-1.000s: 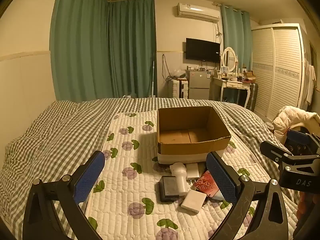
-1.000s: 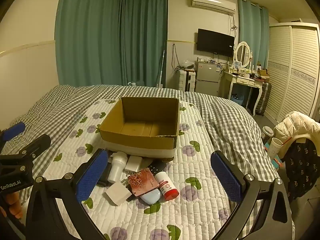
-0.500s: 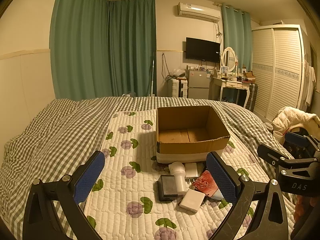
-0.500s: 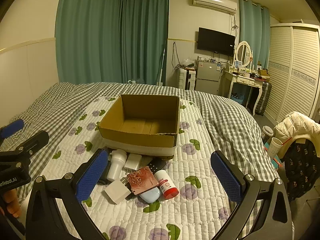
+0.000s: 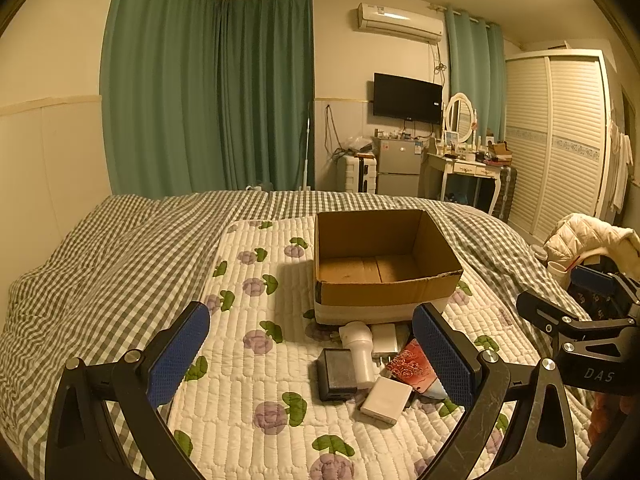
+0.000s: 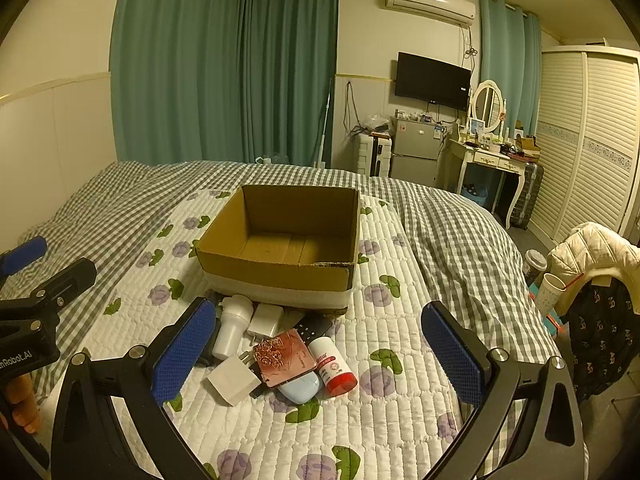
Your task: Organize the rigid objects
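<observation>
I see an open cardboard box (image 6: 280,248), with nothing visible inside it, resting on a white quilted mat with purple flowers (image 6: 384,360) in the middle of a bed. Touching or just beside the box's near wall lies a small heap of rigid things: a white cylindrical bottle (image 6: 230,330) on its side, a white charger plug (image 6: 266,318) beside it, a black remote (image 6: 314,326) partly under a red card case with rose patterns (image 6: 286,358), a white and red tube (image 6: 334,366) to its right, a pale blue oval object (image 6: 300,390) peeking out below, and a white square adapter (image 6: 232,378) at the near edge. From my left view a flat black box (image 5: 336,372) lies left of the bottle. My left gripper (image 5: 316,354) hovers above the mat with its jaws spread wide and holding nothing, the heap between them. My right gripper (image 6: 320,354) is likewise released and wide, framing the same heap. The mat has bare space to the left and right of the heap. A green checked blanket (image 6: 452,232) surrounds the mat. Beyond the bed's far edge stand green curtains (image 6: 224,64) and a white wardrobe (image 6: 592,140) at right.
</observation>
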